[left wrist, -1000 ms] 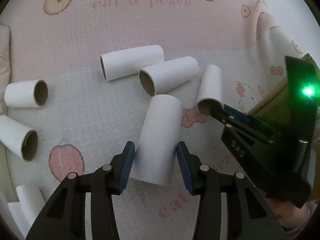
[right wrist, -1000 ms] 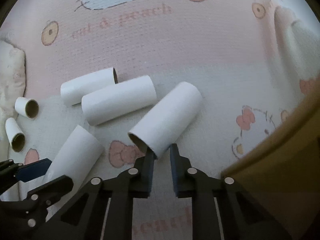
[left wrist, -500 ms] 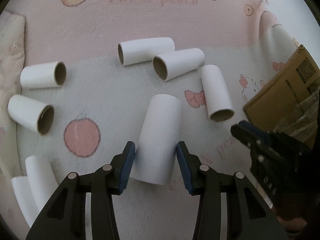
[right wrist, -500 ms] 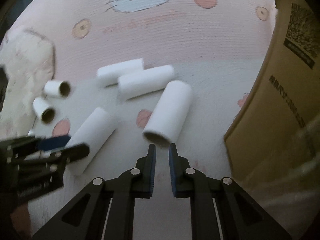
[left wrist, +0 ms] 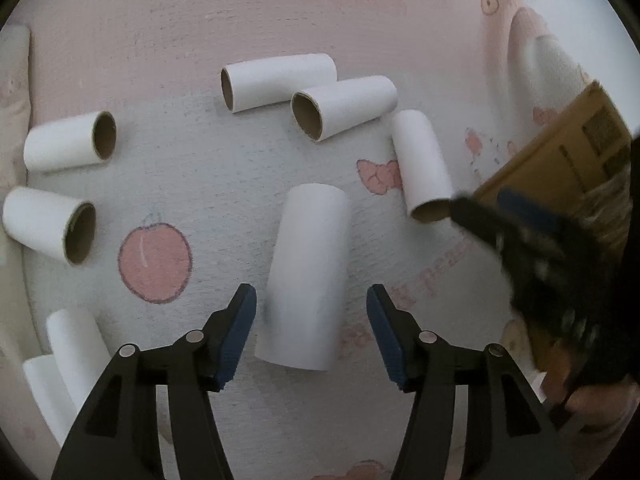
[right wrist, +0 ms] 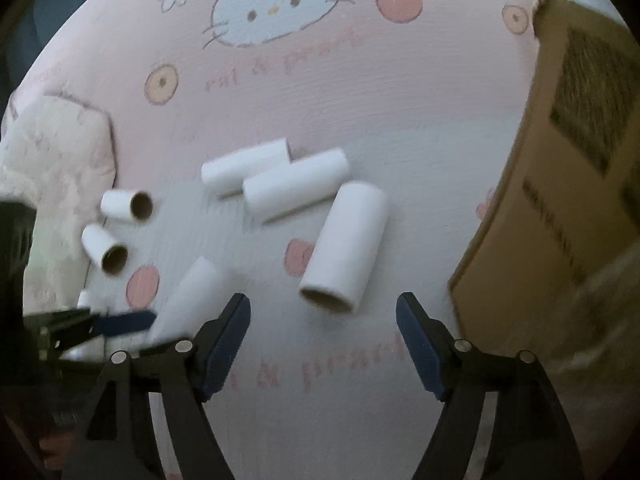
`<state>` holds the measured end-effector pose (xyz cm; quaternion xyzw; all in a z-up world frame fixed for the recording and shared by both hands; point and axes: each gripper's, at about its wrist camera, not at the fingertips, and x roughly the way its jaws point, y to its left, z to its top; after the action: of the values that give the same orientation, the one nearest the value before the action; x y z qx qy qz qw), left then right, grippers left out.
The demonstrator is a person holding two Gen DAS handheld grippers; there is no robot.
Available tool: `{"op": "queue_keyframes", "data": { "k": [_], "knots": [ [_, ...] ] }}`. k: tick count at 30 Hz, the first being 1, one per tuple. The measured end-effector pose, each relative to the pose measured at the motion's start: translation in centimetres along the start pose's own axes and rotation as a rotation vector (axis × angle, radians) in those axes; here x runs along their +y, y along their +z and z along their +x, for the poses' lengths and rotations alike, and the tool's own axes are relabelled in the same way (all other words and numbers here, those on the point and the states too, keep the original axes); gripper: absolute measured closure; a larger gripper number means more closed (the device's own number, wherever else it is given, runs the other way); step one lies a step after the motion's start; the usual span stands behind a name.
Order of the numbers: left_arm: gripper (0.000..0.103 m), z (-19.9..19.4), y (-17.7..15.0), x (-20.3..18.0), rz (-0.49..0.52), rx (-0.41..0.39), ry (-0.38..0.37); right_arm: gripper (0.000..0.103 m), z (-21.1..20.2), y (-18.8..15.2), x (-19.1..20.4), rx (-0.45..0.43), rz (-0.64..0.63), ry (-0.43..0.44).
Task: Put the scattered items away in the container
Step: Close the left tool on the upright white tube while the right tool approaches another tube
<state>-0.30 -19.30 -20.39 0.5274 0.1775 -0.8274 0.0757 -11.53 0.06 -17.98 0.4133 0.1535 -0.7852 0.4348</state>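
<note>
Several white cardboard tubes lie scattered on a pink and white cartoon mat. My left gripper (left wrist: 312, 332) points down over one tube (left wrist: 304, 276). Its jaws are opening; the tube lies between the blue pads with a gap on each side. My right gripper (right wrist: 324, 320) is also opening, with nothing between its fingers. Another tube (right wrist: 344, 248) lies just beyond its tips, open end toward me. The brown cardboard box (right wrist: 560, 200) stands at the right. The left gripper (right wrist: 100, 324) and its tube (right wrist: 188, 300) show blurred at lower left of the right wrist view.
More tubes lie behind: a touching pair (left wrist: 276, 80) (left wrist: 344, 110), one near the box (left wrist: 422, 164), others at the left (left wrist: 68, 146) (left wrist: 48, 230) (left wrist: 76, 344). A pale cushion (right wrist: 60, 160) borders the mat on the left. The box (left wrist: 560, 160) is close by the right gripper (left wrist: 520, 248).
The left pads, which pressed the tube, have spread off it. The right jaws went from shut to wide apart. The right gripper drew back from its tube and more of the box shows.
</note>
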Motion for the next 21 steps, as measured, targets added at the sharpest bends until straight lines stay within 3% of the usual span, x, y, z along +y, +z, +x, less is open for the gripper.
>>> {"op": "queue_keyframes", "data": {
  "k": [6, 7, 8, 12, 14, 16, 21],
  "knots": [
    [0.042, 0.3, 0.1, -0.3, 0.035, -0.022, 0.077, 0.029, 2.4, 2.2, 0.0, 0.041, -0.028, -0.041],
    [0.044, 0.4, 0.1, -0.5, 0.046, -0.025, 0.091, 0.029, 2.8, 2.4, 0.0, 0.05, -0.029, -0.05],
    [0.053, 0.4, 0.1, -0.6, 0.055, -0.026, 0.099, 0.029, 3.4, 2.5, -0.1, 0.063, -0.026, -0.061],
    [0.055, 0.4, 0.6, -1.1, 0.068, -0.047, 0.164, 0.029, 5.8, 2.6, -0.9, 0.138, 0.045, -0.022],
    [0.055, 0.3, 0.8, -1.1, 0.065, -0.046, 0.166, 0.034, 6.6, 2.5, -1.5, 0.174, 0.087, 0.009],
    [0.055, 0.0, 0.7, -0.5, 0.056, -0.046, 0.154, 0.058, 6.9, 2.3, -1.9, 0.189, 0.11, 0.017],
    [0.055, 0.2, 0.7, 0.7, 0.03, -0.039, 0.11, 0.059, 6.5, 1.6, -2.0, 0.2, 0.115, 0.043]
  ]
}}
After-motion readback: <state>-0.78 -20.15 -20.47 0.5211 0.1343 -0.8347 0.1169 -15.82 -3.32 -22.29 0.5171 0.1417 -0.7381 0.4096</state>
